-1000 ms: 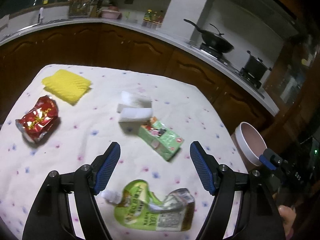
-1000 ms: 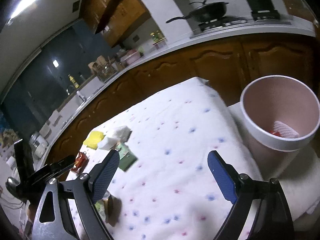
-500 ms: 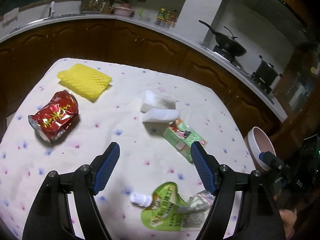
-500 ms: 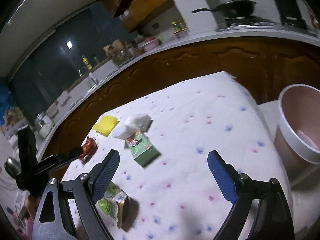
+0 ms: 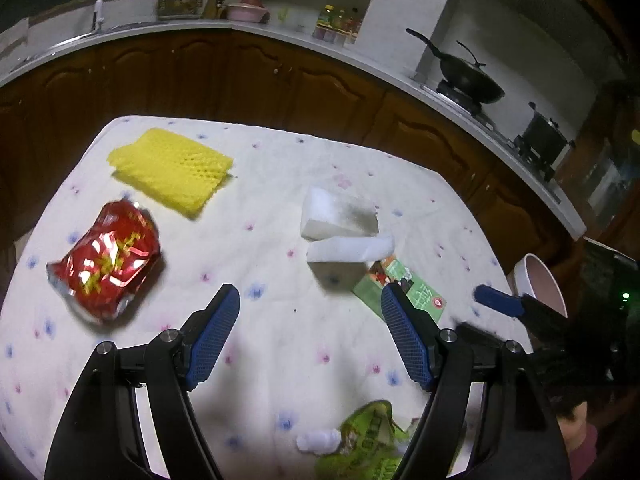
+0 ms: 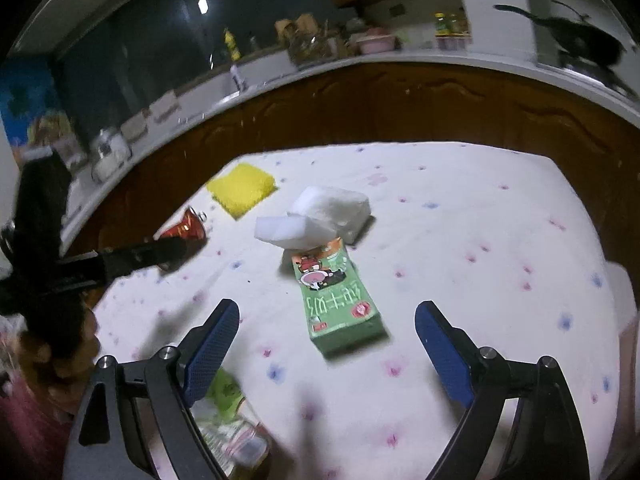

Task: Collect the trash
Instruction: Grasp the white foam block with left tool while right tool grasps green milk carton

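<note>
Trash lies on a flower-print tablecloth (image 5: 280,344). A red foil wrapper (image 5: 106,262), a yellow foam net (image 5: 170,170), two white foam blocks (image 5: 340,232) and a green milk carton (image 5: 412,294) show in the left wrist view. A green pouch (image 5: 368,444) lies below my left gripper (image 5: 310,336), which is open and empty above the cloth. My right gripper (image 6: 326,344) is open and empty, with the green carton (image 6: 338,300) just ahead between its fingers. The white blocks (image 6: 316,220), yellow net (image 6: 242,188) and red wrapper (image 6: 186,230) lie beyond.
A pink-lined white bin (image 5: 540,286) stands off the table's right edge. Brown cabinets and a white counter (image 5: 360,60) curve behind, with a wok (image 5: 468,80) and a pot (image 5: 546,134) on the stove. The left gripper's arm (image 6: 100,264) crosses the right view's left side.
The left gripper has moved forward and left, so the green pouch has slid to the bottom edge. The right gripper has swung left from the bin to face the green carton.
</note>
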`<state>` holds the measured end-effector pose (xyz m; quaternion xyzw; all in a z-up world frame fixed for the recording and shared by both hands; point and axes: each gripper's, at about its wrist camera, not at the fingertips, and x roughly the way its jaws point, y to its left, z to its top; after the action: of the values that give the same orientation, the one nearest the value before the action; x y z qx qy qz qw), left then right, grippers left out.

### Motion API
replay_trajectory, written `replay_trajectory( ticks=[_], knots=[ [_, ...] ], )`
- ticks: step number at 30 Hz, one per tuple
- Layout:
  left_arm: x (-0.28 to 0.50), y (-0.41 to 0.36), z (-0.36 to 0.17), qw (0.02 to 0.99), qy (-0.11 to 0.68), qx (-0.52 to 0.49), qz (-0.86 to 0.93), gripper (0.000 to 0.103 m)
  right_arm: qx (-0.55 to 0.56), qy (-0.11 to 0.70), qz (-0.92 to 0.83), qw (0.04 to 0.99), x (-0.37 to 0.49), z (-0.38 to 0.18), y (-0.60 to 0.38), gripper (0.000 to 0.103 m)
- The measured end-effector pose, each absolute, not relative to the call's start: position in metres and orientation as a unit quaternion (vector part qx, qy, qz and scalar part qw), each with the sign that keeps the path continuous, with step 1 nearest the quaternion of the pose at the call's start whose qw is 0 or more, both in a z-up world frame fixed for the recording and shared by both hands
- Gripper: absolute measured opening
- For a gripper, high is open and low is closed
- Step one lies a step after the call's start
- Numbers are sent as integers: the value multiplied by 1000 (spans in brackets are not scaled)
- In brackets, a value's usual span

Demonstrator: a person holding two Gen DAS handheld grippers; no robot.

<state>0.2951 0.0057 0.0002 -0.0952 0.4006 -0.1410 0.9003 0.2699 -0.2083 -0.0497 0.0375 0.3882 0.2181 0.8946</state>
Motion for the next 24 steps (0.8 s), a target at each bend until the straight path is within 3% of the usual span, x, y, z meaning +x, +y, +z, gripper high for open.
replay_trajectory(
  ticks=[7,8,10,11,24],
  knots=[
    [315,-7,-4,893,413,-74,-161,75,-3,432,228,872,299,-80,-188,88],
    [318,-9,-6,892,415,-70,-163,75,-4,433,229,872,300,-82,-188,82],
    [322,-13,-7,891,417,-64,-165,75,-1,440,223,870,305,-88,-191,58],
    [325,-16,-8,891,418,-59,-168,75,10,445,218,868,307,-91,-196,54],
    [377,-58,-17,885,427,30,-185,76,144,398,140,895,264,-61,-304,50]
  ],
)
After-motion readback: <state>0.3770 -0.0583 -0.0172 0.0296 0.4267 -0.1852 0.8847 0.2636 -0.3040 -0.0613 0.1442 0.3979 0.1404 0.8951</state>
